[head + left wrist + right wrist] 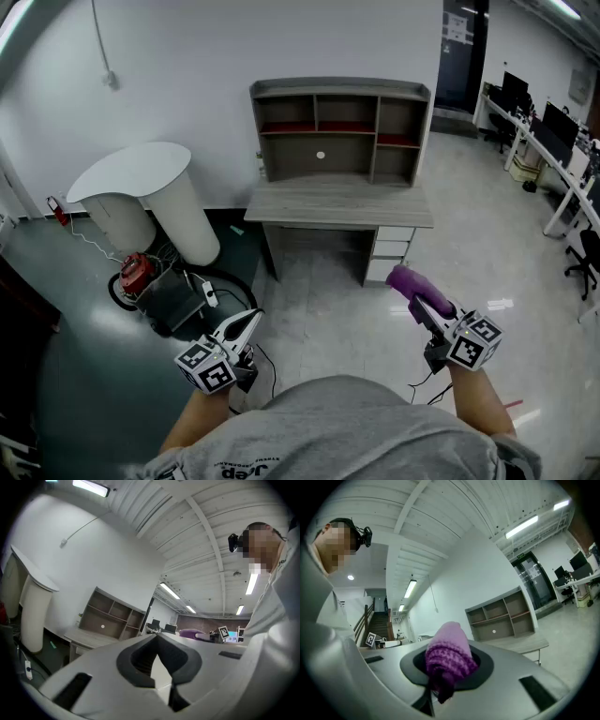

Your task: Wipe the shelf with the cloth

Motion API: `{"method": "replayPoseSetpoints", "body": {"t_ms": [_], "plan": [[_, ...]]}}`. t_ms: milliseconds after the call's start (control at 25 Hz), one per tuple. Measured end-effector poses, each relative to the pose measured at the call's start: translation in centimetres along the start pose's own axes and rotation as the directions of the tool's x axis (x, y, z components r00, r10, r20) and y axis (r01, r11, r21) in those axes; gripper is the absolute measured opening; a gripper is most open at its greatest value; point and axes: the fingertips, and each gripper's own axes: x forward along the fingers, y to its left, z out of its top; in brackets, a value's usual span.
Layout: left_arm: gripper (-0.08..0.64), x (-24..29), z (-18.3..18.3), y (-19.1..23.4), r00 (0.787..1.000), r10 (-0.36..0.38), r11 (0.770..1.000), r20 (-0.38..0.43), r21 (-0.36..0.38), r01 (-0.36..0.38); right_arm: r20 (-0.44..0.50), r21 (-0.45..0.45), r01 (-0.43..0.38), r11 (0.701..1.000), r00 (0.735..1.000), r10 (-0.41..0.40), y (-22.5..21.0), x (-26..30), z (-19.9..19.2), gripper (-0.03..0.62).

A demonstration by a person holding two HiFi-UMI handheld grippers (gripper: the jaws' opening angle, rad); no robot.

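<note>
Right gripper view shows the purple cloth (pixel 447 656) bunched up and clenched in the jaws of the right gripper (pixel 445 679). It looks soft, light and floppy, so a firm pinch on its folded bulk should hold. The left gripper (pixel 157 641) is closed on nothing. The shelf (pixel 342 127) stands well ahead, on the desk (pixel 337 202).

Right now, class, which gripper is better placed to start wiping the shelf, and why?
The right gripper: its jaws are shut on the purple cloth. The left gripper is shut on nothing. Both hang well short of the shelf, so the right probably only needs carrying forward.
</note>
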Motion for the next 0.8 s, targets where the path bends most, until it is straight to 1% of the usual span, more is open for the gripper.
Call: {"method": "replayPoseSetpoints", "body": {"t_ms": [400,600,800], "plan": [[0.012,1.8,-0.5,-2.0,1.0,-0.012,1.0,-0.013,0.016,0.012,0.007,0.019,-0.004,1.0,1.0,0.004,-1.7,-1.9,0.6,0.083],[0.012,3.5,-0.8,-3.4,1.0,0.011,1.0,-0.001,-0.005,-0.011,0.013,0.027,-0.029,0.999,1.0,0.029,-2.8,-3.4,1.6,0.087],[0.012,6.5,-2.1,-6.0,1.0,-0.004,1.0,0.0,-0.011,0.004,-0.004,0.018,-0.058,0.998,0.998,0.058,-4.3,-5.8,2.4,0.087]]}}
